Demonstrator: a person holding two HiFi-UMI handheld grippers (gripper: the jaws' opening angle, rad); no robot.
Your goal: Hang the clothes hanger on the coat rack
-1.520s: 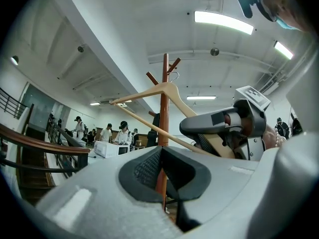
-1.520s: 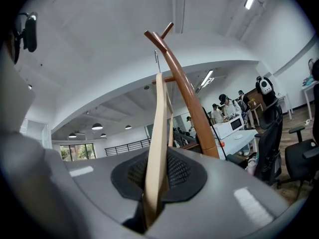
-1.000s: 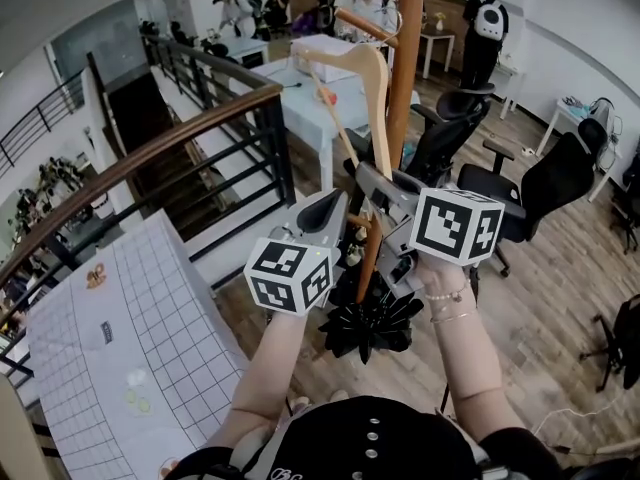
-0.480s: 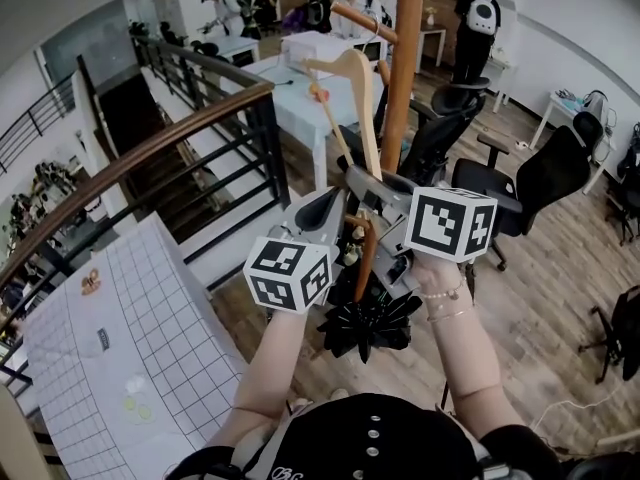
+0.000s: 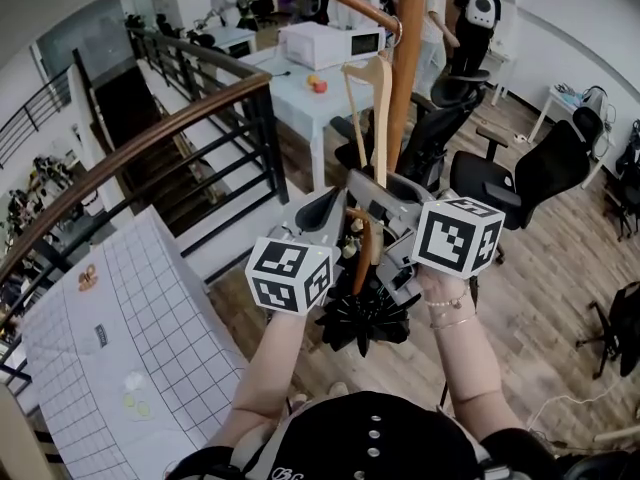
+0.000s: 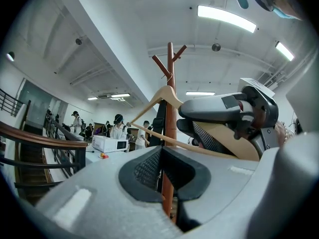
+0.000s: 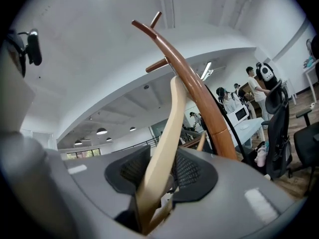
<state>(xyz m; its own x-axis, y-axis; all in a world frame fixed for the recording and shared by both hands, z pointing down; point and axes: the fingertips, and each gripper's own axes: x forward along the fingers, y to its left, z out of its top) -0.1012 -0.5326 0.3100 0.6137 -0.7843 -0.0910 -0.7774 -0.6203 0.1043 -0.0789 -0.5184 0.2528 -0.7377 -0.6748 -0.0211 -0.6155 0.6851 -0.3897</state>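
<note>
A pale wooden hanger (image 5: pixel 380 108) hangs nearly edge-on against the brown coat rack pole (image 5: pixel 408 68), its top close under a peg (image 5: pixel 360 13). Its lower end runs down between the jaws of my right gripper (image 5: pixel 372 193). In the right gripper view the hanger's arm (image 7: pixel 172 128) stands between the pads of that gripper (image 7: pixel 162 171), whose jaws are opening, beside the rack pole (image 7: pixel 199 93). My left gripper (image 5: pixel 328 208) is just left of it, open with nothing between its pads (image 6: pixel 167 171). Past it I see the rack (image 6: pixel 170 83) and the hanger (image 6: pixel 162 97).
A dark railing with a wooden handrail (image 5: pixel 150 148) and a stairwell lie at the left. A gridded white board (image 5: pixel 150 328) sits below it. Behind the rack stand a white table with a microwave (image 5: pixel 320 43) and black office chairs (image 5: pixel 545 183). People stand at the back.
The hanger has swung from broadside to nearly edge-on and now hangs closer to the pole. Both grippers have stayed about where they were.
</note>
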